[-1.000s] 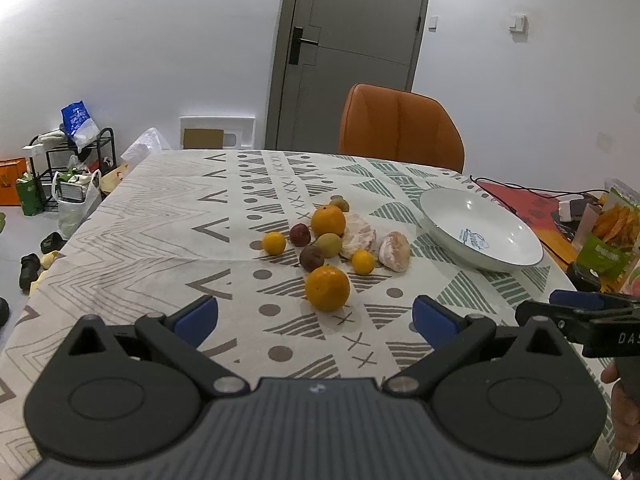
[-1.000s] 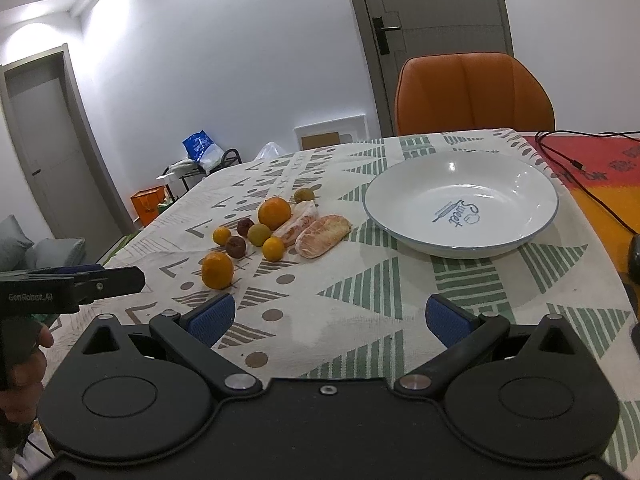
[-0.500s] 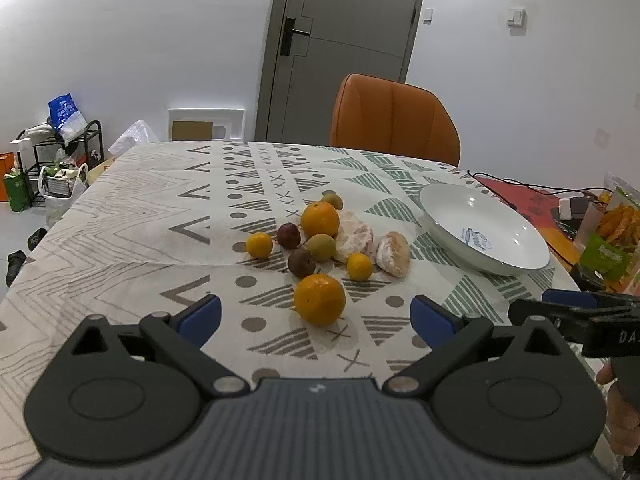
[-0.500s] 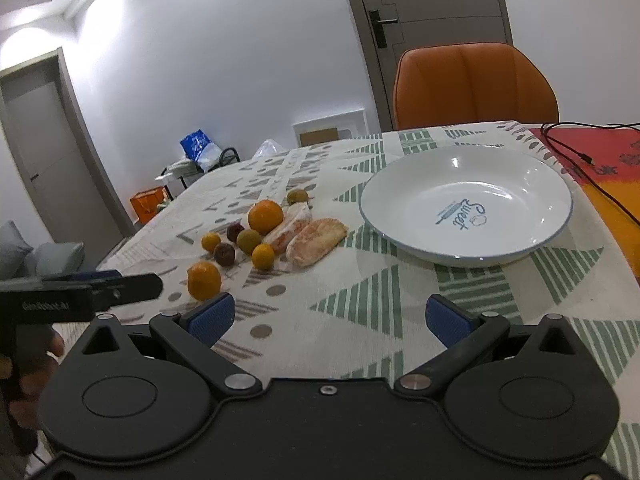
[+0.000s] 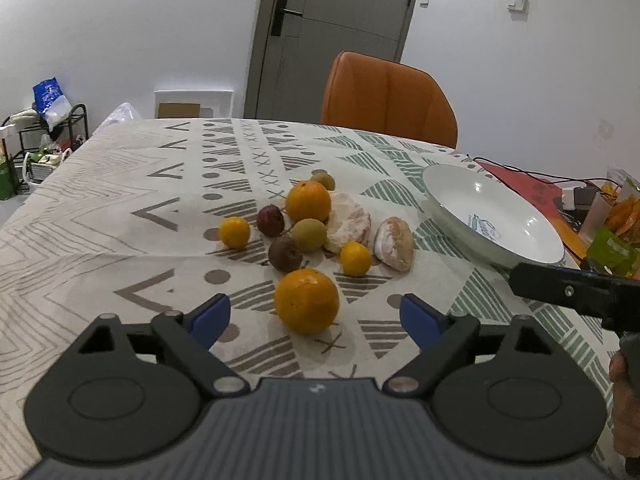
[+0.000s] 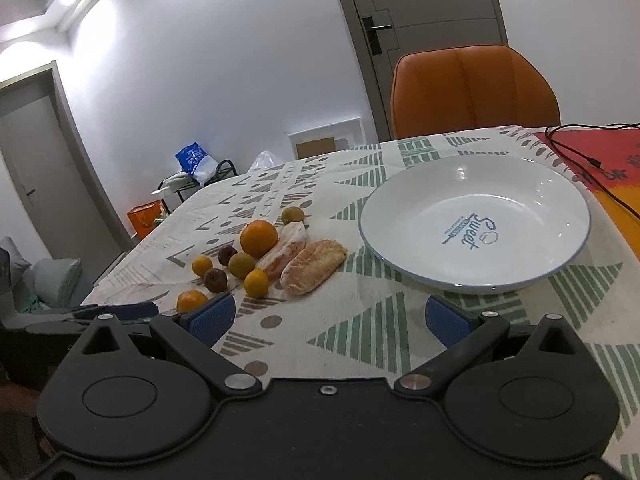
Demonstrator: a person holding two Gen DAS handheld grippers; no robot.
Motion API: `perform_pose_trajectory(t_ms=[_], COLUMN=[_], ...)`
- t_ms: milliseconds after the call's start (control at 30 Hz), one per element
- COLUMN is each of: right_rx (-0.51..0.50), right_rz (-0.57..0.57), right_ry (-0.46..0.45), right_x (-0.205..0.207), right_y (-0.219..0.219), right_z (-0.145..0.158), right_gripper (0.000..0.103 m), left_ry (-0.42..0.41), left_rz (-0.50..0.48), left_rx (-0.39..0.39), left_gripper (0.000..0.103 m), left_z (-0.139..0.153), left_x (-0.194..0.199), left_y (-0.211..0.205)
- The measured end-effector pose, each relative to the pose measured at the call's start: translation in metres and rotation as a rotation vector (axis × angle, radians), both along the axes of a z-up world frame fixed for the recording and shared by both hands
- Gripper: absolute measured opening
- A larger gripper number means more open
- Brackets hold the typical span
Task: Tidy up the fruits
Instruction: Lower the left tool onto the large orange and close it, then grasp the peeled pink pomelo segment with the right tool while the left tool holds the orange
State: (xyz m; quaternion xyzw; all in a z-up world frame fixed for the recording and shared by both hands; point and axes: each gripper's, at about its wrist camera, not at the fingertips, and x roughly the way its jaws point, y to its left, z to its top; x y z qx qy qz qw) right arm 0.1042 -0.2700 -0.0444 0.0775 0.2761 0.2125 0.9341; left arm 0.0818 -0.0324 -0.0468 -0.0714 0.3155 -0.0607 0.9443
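A cluster of fruit lies mid-table: a near orange (image 5: 306, 301), a far orange (image 5: 308, 201), small tangerines (image 5: 234, 232), dark plums (image 5: 285, 254), a green fruit (image 5: 309, 234) and two peeled citrus pieces (image 5: 394, 243). My left gripper (image 5: 315, 319) is open, its blue pads either side of the near orange, just short of it. An empty white bowl (image 6: 476, 224) sits to the right of the fruit. My right gripper (image 6: 332, 319) is open over bare cloth in front of the bowl. The near orange (image 6: 191, 301) shows partly behind its left pad.
The patterned tablecloth (image 5: 120, 208) covers the table. An orange chair (image 5: 386, 100) stands at the far side. Cables (image 6: 580, 152) and snack packets (image 5: 616, 224) lie at the right edge. A rack with bags (image 5: 44, 136) stands on the floor at left.
My left gripper has moved forward and down to the near orange, which now lies between its pads. My right gripper has advanced towards the bowl and fruit.
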Motion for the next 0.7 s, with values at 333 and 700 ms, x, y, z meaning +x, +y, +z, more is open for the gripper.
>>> perform_pose_trajectory(t_ms=[333, 700], right_rx=[-0.001, -0.016], right_rz=[0.004, 0.008], right_ry=[0.021, 0.037], right_x=[0.015, 0.03], right_y=[0.012, 0.03], right_z=[-0.006, -0.01], right_gripper=[0.101, 0.089], left_ry=[0.025, -0.003], left_rz=[0.014, 0.059], left_rx=[0.033, 0.008], left_gripper=[0.052, 0.037], left_z=[-0.012, -0.006], left_x=[0.016, 0.015], left_y=[-0.004, 0.015])
